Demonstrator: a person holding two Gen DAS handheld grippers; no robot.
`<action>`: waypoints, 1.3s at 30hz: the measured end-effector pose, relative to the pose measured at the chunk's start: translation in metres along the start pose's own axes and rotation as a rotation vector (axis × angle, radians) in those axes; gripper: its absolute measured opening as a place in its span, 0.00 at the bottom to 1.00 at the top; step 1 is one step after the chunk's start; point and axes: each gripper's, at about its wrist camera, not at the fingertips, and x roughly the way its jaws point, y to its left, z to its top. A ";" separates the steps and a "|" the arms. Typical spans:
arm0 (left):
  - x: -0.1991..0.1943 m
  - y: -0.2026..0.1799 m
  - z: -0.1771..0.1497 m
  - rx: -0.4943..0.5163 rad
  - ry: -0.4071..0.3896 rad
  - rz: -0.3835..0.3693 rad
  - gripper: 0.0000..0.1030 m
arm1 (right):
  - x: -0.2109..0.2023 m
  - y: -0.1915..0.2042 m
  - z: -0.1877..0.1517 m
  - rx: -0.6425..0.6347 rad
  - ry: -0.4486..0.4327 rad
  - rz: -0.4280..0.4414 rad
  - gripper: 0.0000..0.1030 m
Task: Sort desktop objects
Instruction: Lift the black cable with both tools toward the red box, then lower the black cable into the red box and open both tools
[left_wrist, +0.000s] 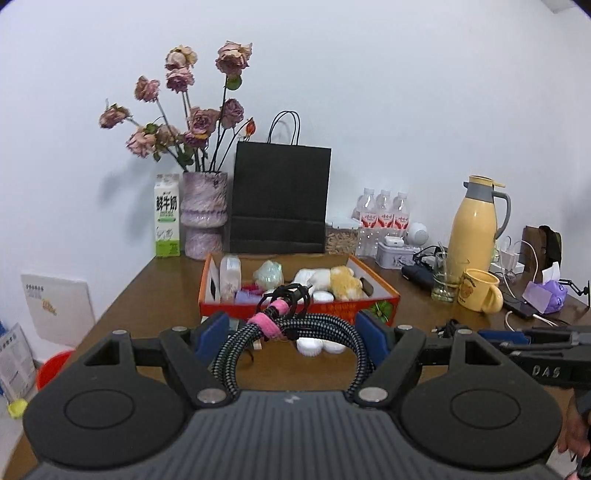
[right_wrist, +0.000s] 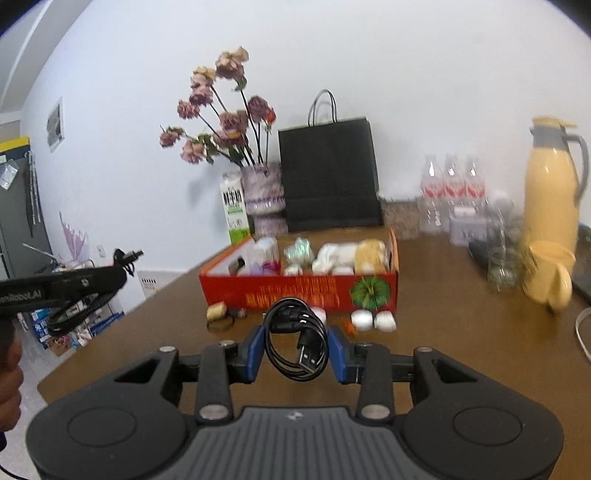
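Your left gripper (left_wrist: 291, 334) clamps braided cable coil (left_wrist: 295, 332) with pink strap, jaws wide, lifted just in front of red box (left_wrist: 299, 306). Your right gripper (right_wrist: 296, 350) pinches black USB cable coil (right_wrist: 295, 343), jaws narrow, also in front of red box, above brown table (right_wrist: 461, 314).

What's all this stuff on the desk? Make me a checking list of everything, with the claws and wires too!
Surface: brown wooden table.
Job's things: red box filled with small items; white round lids and a cork on the table in front of it.
Clutter: black paper bag, vase of dried roses, milk carton, water bottles, yellow thermos, yellow mug.
Grippers: left gripper closed on the braided cable; right gripper closed on the black USB cable.
Cables: both coiled; braided one has a pink strap.
Surroundings: white wall.
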 end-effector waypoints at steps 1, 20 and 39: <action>0.008 0.004 0.008 0.003 -0.001 -0.009 0.74 | 0.007 -0.001 0.010 -0.004 -0.011 0.005 0.35; 0.236 0.061 0.092 0.083 0.318 -0.133 0.75 | 0.257 -0.025 0.134 -0.029 0.170 0.062 0.35; 0.330 0.068 0.018 0.177 0.517 -0.041 0.76 | 0.392 -0.054 0.095 0.131 0.426 0.009 0.60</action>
